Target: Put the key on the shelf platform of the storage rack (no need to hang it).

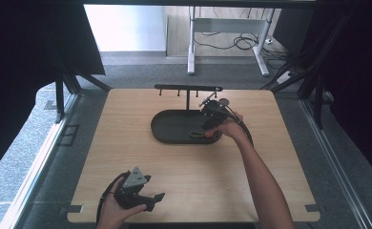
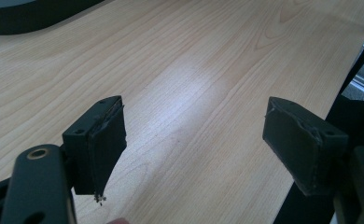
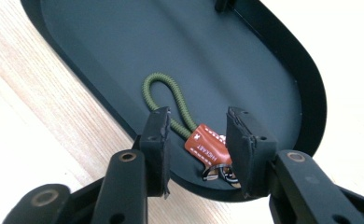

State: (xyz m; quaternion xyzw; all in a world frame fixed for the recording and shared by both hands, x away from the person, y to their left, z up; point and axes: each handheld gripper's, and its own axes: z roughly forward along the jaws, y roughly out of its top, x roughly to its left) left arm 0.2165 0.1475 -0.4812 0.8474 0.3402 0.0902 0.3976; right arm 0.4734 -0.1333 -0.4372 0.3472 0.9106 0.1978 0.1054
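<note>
Currently: keychain [image 3: 207,145] in tray [image 3: 264,42], ungrasped; right gripper [image 3: 196,140] jaws apart around it; left gripper [image 2: 194,140] apart, idle.

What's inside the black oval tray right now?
The tray holds a keychain: a green cord loop, a brown leather tab and a metal clasp. The right tool stands open around it; its jaws hide part of the clasp.

matt black tray [image 3: 283,51], pale wood-grain table [image 2: 203,84], brown leather tag [image 3: 208,145].
</note>
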